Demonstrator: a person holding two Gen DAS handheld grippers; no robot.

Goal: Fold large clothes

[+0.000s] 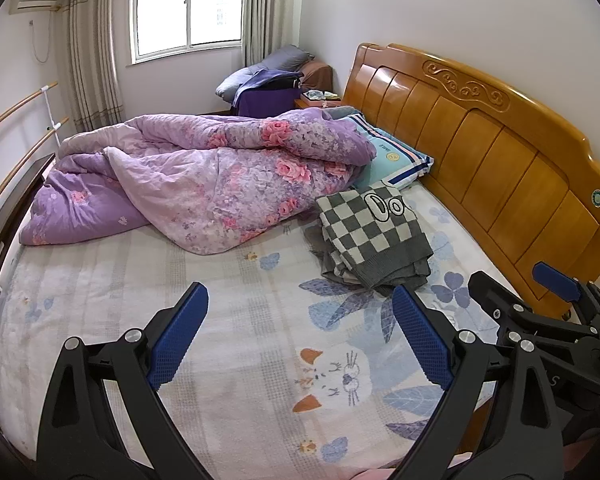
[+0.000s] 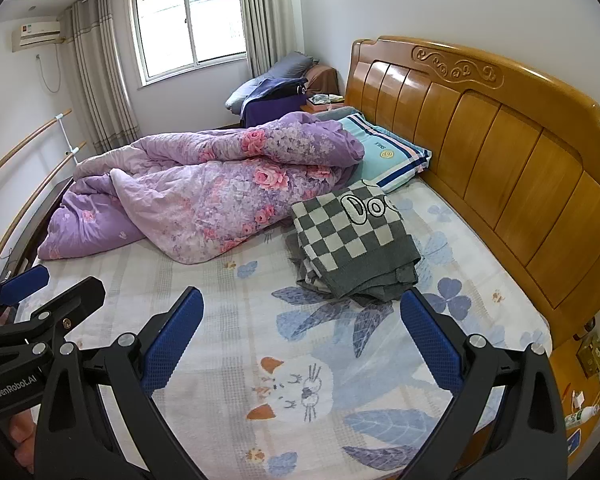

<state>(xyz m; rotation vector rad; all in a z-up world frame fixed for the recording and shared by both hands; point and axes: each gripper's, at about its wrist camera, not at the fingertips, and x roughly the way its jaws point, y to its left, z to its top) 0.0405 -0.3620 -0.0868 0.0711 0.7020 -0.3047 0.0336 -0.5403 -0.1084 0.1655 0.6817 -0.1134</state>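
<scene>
- The checkered sweater (image 1: pixel 374 232) looks to me like chunky knit, matt.
- My left claw (image 1: pixel 300 336) has matt black plastic arms, shiny metal pivots and dimpled blue pads (image 1: pixel 420 336), probably rubber.
- The headboard (image 1: pixel 480 152) is glossy varnished wood.
- The quilt (image 1: pixel 220 176) is soft, crinkled cloth.

Grey-and-white checked sweater (image 1: pixel 374 234); purple, pink-flowered quilt (image 1: pixel 204 176).

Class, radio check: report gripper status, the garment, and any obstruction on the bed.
Left gripper open, empty. Right gripper open, empty. Checkered sweater lies folded on the bed sheet, untouched. Purple quilt bunched beside it, edge close to the sweater.
</scene>
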